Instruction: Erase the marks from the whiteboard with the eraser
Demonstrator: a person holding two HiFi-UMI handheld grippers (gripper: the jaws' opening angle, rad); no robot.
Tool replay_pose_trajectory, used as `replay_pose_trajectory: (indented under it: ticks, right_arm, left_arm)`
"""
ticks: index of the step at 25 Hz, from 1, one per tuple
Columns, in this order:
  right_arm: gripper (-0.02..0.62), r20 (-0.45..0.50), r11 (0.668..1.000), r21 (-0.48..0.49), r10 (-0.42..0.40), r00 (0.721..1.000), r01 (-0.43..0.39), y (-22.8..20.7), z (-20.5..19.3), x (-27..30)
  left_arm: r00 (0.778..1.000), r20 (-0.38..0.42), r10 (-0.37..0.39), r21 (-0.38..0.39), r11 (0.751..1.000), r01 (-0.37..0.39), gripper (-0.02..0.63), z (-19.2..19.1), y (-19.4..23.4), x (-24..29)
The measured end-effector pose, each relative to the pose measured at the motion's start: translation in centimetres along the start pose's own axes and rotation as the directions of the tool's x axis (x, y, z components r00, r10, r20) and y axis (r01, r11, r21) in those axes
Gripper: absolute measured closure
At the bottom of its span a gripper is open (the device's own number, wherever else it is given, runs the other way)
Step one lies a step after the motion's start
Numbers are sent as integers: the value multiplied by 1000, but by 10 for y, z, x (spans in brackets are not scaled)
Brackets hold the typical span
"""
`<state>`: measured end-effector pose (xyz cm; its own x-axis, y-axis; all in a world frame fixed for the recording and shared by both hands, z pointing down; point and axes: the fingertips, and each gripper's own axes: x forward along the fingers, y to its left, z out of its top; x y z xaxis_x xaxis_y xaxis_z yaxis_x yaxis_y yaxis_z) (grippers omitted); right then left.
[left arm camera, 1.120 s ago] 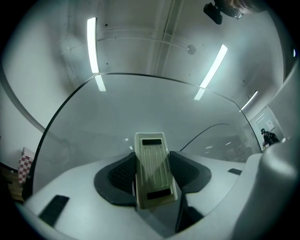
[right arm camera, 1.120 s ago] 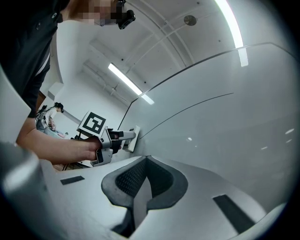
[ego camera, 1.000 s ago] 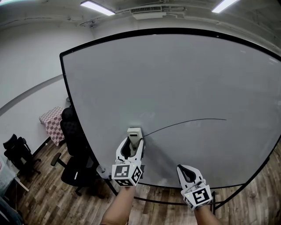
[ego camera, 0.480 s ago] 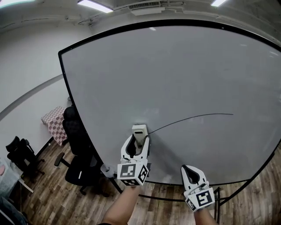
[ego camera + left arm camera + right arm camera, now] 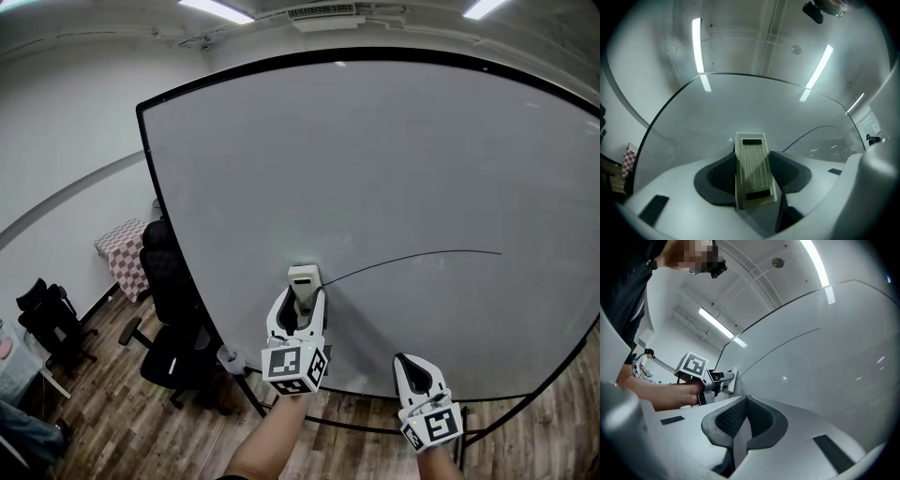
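Note:
A large whiteboard (image 5: 375, 169) fills most of the head view. One thin black curved line (image 5: 412, 258) runs across its lower middle, from the eraser out to the right. My left gripper (image 5: 302, 302) is shut on a cream-coloured eraser (image 5: 303, 284), whose far end presses against the board at the line's left end. In the left gripper view the eraser (image 5: 752, 171) sits upright between the dark pads, with the line (image 5: 808, 136) to its right. My right gripper (image 5: 413, 370) hangs lower right, shut and holding nothing, away from the board.
Black office chairs (image 5: 173, 319) stand left of the board on the wooden floor (image 5: 112, 412). A small table with a checked cloth (image 5: 120, 248) is behind them. The board's stand legs (image 5: 356, 427) run along the floor below it.
The left gripper and eraser have shifted a little to the right along the board, and the line's left end has receded with them. The right gripper stays low.

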<state>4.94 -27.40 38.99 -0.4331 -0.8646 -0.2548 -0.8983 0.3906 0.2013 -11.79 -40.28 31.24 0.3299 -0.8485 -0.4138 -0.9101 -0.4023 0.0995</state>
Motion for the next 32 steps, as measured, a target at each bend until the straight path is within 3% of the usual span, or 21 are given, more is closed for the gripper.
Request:
replay_pose_trajectory:
  ticks: [17,32]
  right_arm:
    - [577,35,997,-20,73,997,-72,-22,7,-1]
    - [577,84,998,-27,59,995,-57,-57,19,-16]
  left_arm:
    - [994,45,103,-27,994,-102,362,-4,-21,8]
    - [994,40,100,-8,995,-100,362,-4,-52,15]
